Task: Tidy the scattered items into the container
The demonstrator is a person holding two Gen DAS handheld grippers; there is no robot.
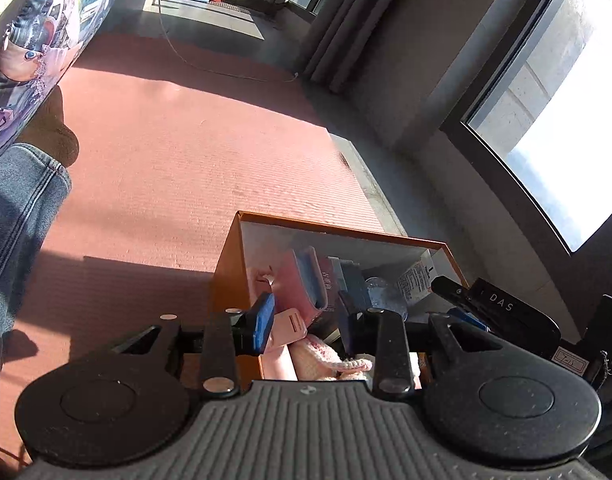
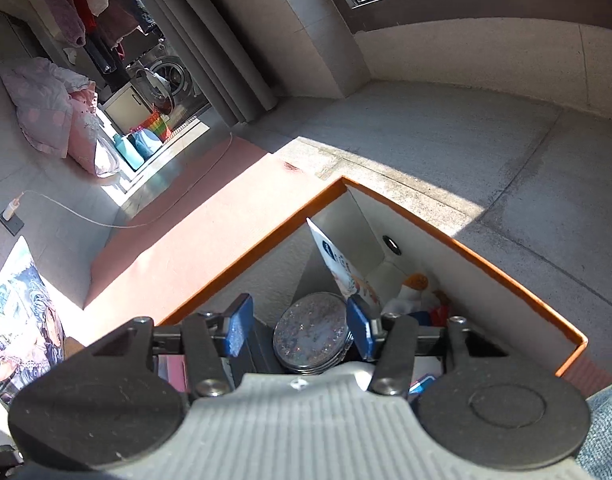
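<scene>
Both tools hang released over the orange box (image 2: 457,240): the left tool (image 1: 306,322) above a pink case (image 1: 302,280), the right tool (image 2: 300,328) above a round tin (image 2: 311,330). Everything visible already sits inside; a careless withdrawal could snag and tip the leaning card (image 2: 337,260).

My left hand-held gripper (image 1: 306,320) covers the near part of the orange box (image 1: 226,276), so I cannot see where the knitted pink thing (image 1: 325,360) ends, and the printed pillow (image 1: 38,40) is cut by the left edge. In the right wrist view my right hand-held gripper (image 2: 300,326) hides the lower part of the round glitter tin (image 2: 311,328) and the pink item (image 2: 172,372) behind its left finger. The small orange and white toy (image 2: 411,286) in the box corner is too small to identify, and the label (image 1: 415,280) cannot be read.
</scene>
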